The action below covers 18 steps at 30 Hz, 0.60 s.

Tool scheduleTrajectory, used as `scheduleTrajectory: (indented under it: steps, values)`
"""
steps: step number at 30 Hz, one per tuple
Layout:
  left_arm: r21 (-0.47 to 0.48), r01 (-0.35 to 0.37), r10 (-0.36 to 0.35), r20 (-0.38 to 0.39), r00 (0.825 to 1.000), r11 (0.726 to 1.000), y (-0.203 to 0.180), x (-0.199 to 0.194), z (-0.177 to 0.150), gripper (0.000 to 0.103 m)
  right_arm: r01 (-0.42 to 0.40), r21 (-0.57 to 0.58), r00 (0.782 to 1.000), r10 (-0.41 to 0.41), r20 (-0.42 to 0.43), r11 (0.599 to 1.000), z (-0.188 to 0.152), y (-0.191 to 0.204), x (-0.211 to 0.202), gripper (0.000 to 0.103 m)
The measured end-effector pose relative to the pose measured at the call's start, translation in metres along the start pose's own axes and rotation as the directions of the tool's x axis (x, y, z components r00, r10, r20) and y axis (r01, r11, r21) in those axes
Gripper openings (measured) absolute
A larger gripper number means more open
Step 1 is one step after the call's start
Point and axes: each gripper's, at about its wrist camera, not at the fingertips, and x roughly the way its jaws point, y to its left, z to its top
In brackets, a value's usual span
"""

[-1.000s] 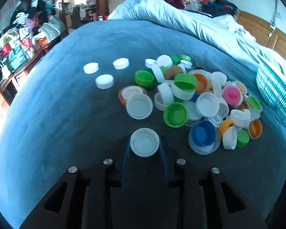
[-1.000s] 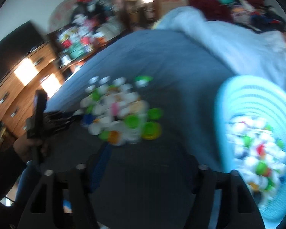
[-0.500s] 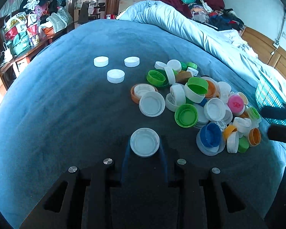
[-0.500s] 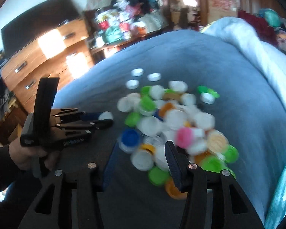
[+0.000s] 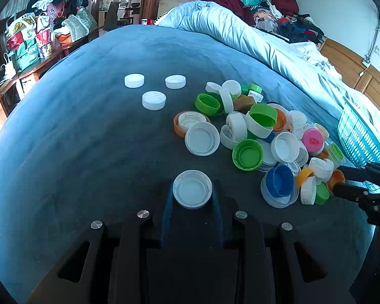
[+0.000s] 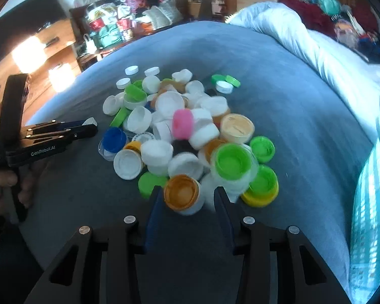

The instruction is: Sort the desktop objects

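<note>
A blue bedspread [image 5: 63, 139] carries a heap of bottle caps [image 5: 261, 131]; cluttered shelves [image 5: 30, 40] stand behind. Only the right wrist view shows the hand [image 6: 2, 190] gripping the left gripper [image 5: 192, 197], which pinches a white cap [image 5: 192, 188]. The right gripper [image 6: 187, 202] is closing around an orange cap [image 6: 182, 192].

A: How does the left gripper [image 5: 192, 197] stand?

B: Pointing steeply down, jaws clamped on a white cap [image 5: 192, 189]. In the right wrist view a hand [image 6: 2, 190] grips its black handle, a dark sleeve behind it.

A: And the right gripper [image 6: 187, 200]?

B: Also angled down, its jaws closing around an orange cap [image 6: 182, 193] that sits between them; the pads are not yet pressing it. Its tips show at the right edge of the left wrist view.
</note>
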Motion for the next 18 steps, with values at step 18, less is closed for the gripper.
scheduleTrajectory:
  steps: [18]
  values:
    - [0.008, -0.009, 0.009, -0.003, 1.000, 1.000, 0.001, 0.000, -0.002, 0.025, -0.214, -0.094, 0.977, 0.210, -0.046, 0.972, -0.030, 0.030, -0.018, 0.045]
